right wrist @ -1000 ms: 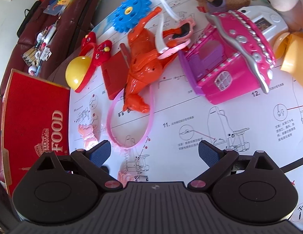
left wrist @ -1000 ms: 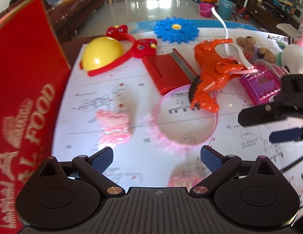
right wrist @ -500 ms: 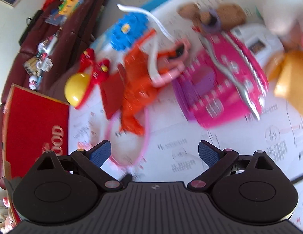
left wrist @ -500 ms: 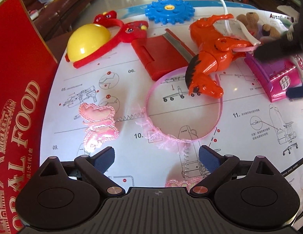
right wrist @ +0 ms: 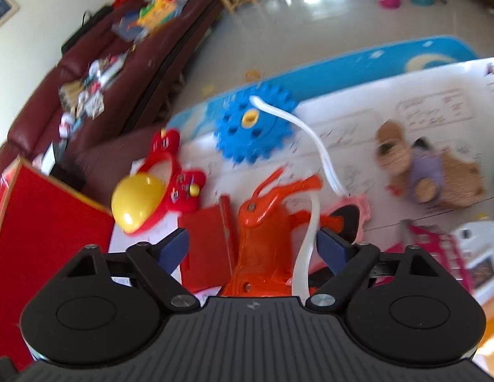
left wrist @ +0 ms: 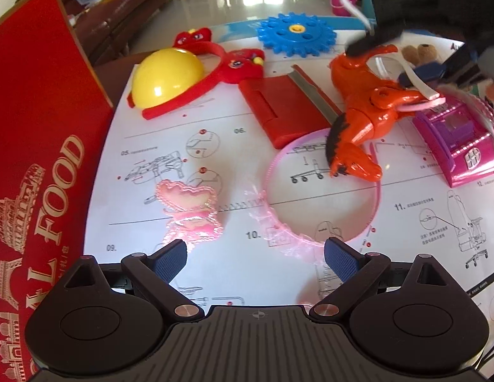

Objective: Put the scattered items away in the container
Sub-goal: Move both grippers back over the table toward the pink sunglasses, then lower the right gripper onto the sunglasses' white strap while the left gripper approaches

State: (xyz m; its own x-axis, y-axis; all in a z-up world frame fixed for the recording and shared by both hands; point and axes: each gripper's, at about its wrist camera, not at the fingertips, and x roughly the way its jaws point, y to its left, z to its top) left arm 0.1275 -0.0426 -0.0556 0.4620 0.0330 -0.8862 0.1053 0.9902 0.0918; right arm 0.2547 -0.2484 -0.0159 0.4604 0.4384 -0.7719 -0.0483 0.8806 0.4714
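Claw-wise, our right claw [right wrist: 251, 246] has swung over from the pink toy house [left wrist: 457, 146] and now straddles the orange toy horse [right wrist: 263, 248], our landmark; a second ago it hung wide above open paper nearer us. Its jaws are closing, the horse's body between them, though we cannot tell that the pads press yet. So the horse looks like the next item to go.

Largest first: the red box [left wrist: 33, 159], presumably the container, stands well to the horse's left at the counter [left wrist: 215, 146] edge. Our left claw [left wrist: 255, 256] has hardly moved and hangs wide with nothing in it, nearer us than the horse. A pink headband [left wrist: 310, 238] lies partly under the horse's head, and a white strap [right wrist: 310, 232] crosses its back, so both may drag when we lift. A pink bow [left wrist: 189, 210] lies between horse and box.
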